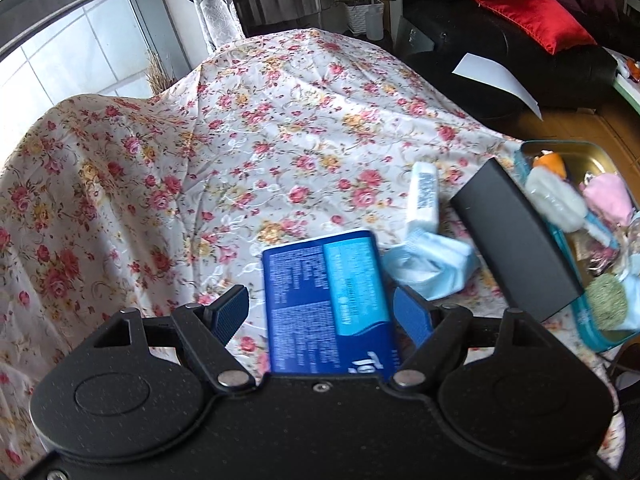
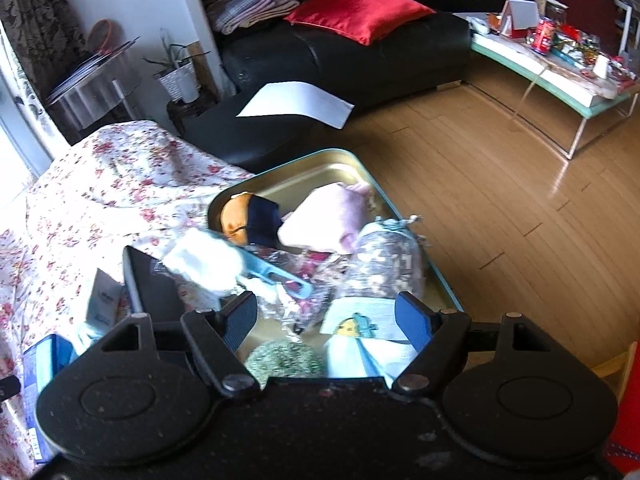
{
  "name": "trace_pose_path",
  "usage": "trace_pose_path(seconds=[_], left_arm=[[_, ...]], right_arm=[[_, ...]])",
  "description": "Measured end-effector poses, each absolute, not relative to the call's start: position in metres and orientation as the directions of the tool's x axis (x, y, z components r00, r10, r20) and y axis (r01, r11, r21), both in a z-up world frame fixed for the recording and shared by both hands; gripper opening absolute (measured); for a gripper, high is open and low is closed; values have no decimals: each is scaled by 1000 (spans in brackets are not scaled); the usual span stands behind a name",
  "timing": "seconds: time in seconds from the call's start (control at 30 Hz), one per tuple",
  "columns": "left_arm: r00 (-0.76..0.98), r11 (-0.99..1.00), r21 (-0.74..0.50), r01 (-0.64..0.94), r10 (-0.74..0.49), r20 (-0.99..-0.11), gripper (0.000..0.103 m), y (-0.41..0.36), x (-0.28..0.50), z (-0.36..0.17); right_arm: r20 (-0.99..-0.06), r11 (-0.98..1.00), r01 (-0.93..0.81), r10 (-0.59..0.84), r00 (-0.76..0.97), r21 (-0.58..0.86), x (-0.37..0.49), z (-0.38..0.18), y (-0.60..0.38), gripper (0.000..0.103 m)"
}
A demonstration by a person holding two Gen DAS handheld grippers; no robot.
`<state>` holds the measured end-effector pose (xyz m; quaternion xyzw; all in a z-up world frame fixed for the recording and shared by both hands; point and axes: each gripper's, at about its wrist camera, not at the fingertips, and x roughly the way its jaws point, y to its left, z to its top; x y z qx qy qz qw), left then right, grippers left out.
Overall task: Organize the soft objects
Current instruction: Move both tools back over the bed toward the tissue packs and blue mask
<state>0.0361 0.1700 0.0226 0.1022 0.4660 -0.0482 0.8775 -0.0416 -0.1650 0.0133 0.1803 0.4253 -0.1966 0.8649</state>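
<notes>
My left gripper (image 1: 322, 314) is open above the floral cloth (image 1: 240, 160). A dark blue tissue pack (image 1: 328, 300) lies between its fingers, with a gap showing at the left pad. Beside the pack are a crumpled light blue cloth (image 1: 432, 264) and a white packet (image 1: 422, 196). Over the teal-rimmed tin tray (image 2: 400, 216), my right gripper (image 2: 326, 320) is open and holds nothing. The tray contains an orange plush with a dark mask (image 2: 248, 220), a pink cloth (image 2: 328, 220), a grey patterned pouch (image 2: 384, 260), a white fluffy brush (image 2: 208, 260) and a green scrubber (image 2: 284, 360).
A black box (image 1: 516, 240) leans on the tray's left rim. Behind the table are a black sofa (image 2: 340, 56) with a red cushion (image 2: 360, 8) and a white paper sheet (image 2: 296, 104). Wooden floor (image 2: 500, 200) lies to the right, with a cluttered low table (image 2: 560, 68).
</notes>
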Motion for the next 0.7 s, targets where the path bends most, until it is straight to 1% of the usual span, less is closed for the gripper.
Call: trace_pose_path(seconds=[0.33,0.5,0.7], left_arm=[[550,976,117,184,-3,-835,76,201,47,2],[548,979,87,182,-28,-836,76,204,58,3],[571,977,101,186,-24,-820,77,205,72,4]], right_arm=[[-779,881,434,-133,612,190,-29,20,-140,75],[-740,908,346,-63,670,236,-21,30,-115,76],[-720,976,164,-8,694,146,-9,28,-60,76]])
